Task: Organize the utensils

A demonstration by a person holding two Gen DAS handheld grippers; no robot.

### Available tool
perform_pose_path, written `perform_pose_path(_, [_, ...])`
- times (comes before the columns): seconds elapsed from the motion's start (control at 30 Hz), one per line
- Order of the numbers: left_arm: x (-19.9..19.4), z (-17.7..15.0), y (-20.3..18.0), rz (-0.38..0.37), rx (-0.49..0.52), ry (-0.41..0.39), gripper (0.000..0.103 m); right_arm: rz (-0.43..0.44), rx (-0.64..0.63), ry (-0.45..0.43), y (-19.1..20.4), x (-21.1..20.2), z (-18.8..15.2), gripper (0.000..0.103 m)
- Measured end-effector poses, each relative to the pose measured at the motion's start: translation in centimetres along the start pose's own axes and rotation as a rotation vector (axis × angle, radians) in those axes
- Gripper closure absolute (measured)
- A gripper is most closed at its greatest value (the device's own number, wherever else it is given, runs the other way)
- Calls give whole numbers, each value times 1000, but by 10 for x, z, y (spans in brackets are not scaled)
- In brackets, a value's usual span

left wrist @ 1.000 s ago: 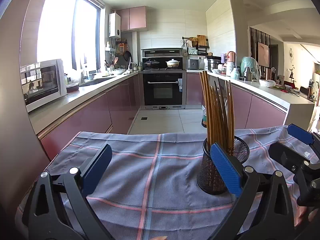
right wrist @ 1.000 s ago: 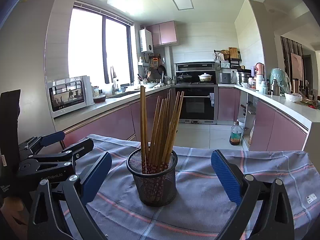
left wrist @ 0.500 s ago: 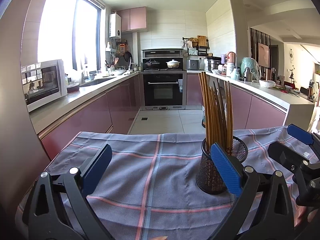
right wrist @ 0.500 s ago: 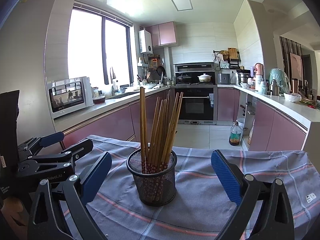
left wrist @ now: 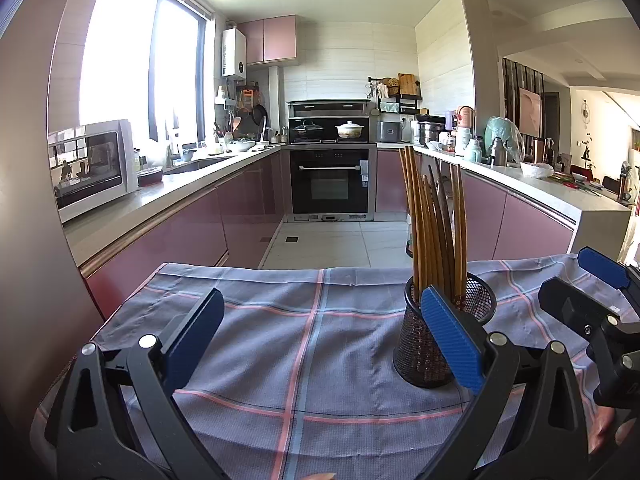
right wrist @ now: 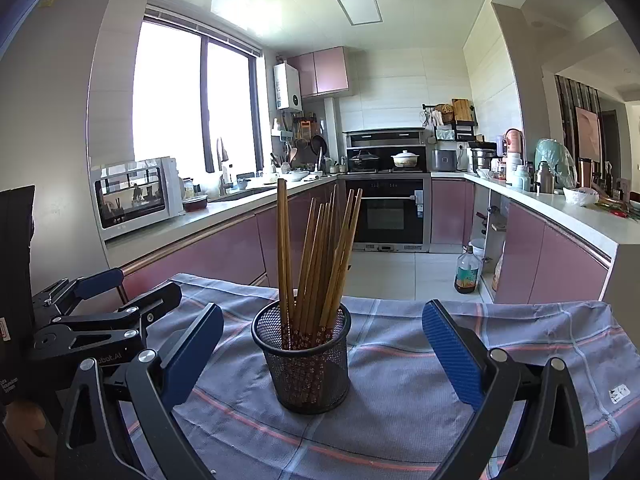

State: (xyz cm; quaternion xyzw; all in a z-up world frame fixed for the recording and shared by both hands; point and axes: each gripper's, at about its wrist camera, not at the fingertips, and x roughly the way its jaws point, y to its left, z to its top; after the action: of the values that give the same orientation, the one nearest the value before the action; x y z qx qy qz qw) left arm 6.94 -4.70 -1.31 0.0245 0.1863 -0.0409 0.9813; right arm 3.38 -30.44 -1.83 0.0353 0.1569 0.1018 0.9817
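Observation:
A black mesh holder (right wrist: 304, 360) stands upright on the blue plaid cloth (right wrist: 400, 400), with several brown wooden chopsticks (right wrist: 316, 256) leaning in it. My right gripper (right wrist: 320, 354) is open, its blue pads on either side of the holder and nearer to me, touching nothing. In the left wrist view the same holder (left wrist: 424, 344) with the chopsticks (left wrist: 432, 220) sits just behind my right pad. My left gripper (left wrist: 320, 338) is open over bare cloth (left wrist: 300, 340). The other gripper (left wrist: 592, 312) shows at the right edge.
The cloth-covered table ends ahead at a tiled kitchen floor (left wrist: 332, 240). Pink counters run along both sides, with a microwave (right wrist: 132, 196) on the left one. An oven (right wrist: 388, 208) stands at the far wall, and a bottle (right wrist: 466, 272) sits on the floor at right.
The holder has drifted slightly left in the left wrist view. Both grippers stay open and nearly still.

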Motion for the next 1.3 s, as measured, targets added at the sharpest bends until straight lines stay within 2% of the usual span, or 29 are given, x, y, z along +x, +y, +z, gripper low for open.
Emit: perform_pose_path(1.3, [-7,-1,-1,13,-11,-8,6,-3,1,-19,6,-7,1,7])
